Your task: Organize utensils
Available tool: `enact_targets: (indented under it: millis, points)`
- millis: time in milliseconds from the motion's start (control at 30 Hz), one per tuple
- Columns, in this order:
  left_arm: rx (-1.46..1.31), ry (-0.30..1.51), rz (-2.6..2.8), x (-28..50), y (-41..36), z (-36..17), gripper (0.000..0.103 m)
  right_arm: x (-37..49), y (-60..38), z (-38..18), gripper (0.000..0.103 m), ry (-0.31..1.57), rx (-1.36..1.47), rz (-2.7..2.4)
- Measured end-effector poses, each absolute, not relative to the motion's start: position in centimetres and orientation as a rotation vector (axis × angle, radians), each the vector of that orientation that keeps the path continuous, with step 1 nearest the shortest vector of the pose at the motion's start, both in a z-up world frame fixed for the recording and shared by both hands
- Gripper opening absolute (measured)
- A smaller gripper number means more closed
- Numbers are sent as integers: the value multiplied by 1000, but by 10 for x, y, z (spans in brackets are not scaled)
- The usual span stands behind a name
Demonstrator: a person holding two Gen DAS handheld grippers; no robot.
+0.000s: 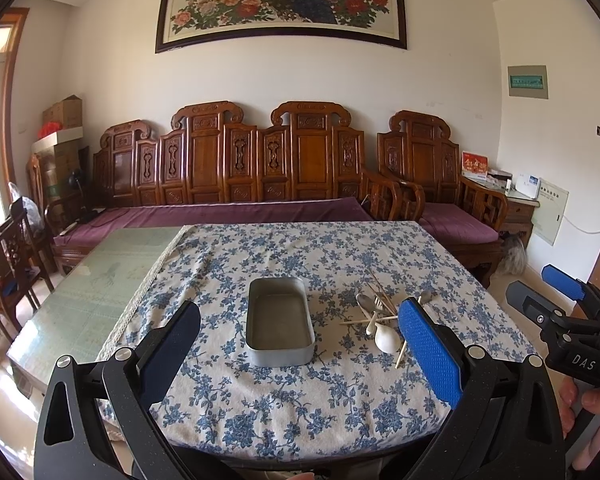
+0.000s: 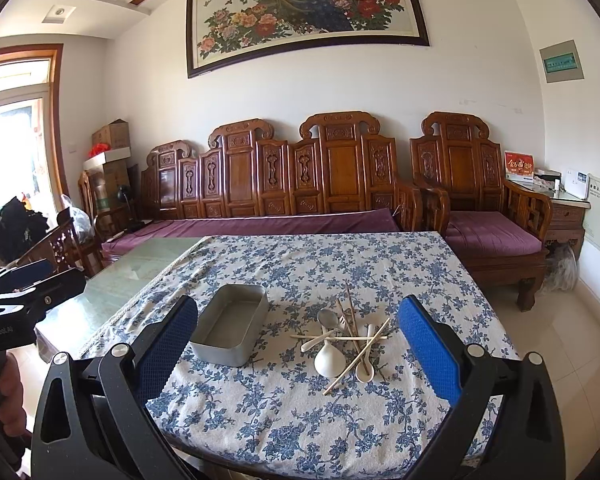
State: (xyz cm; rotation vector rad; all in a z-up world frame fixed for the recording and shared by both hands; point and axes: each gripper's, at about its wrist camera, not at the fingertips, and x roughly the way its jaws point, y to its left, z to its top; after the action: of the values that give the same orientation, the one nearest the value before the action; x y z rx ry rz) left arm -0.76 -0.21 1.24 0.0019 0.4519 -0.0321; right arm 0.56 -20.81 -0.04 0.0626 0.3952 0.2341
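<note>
both grippers spread wide and empty, hovering short of the near table edge: left gripper looks straight down at the metal tin, right gripper frames the utensil pile. tin is empty, sits on the floral tablecloth, long axis running away from the cameras. pile lies just right of the tin, not touching it: two white ceramic spoons, a metal spoon, what looks like a fork, and several wooden chopsticks crossed over the lot. nothing in the tin yet, so i'd call this the start: approach, first pick not made. next move probably falls to the right gripper: drop in, take a top-lying chopstick first since those pin the spoons, pinch mid-shaft, lift clear without dragging the rest, then lay it lengthwise in the tin. chopsticks are thin and flat on cloth, so the fingers need to come down close to the fabric. left could steady the tin.
</note>
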Motion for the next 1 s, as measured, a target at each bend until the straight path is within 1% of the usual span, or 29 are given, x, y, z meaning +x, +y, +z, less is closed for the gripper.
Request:
enact_targets:
  millis: [600,833,1000]
  points:
    - [11,454,-40,-10,-6,13,96,5,-210,5,101,397,68,235]
    - [12,489,-43,-1,-6,-2,96,15,-216,-5,101,419,78,230]
    - [11,546,-54,17,-4,-25,96,27,-220,-22,100,432,71,221]
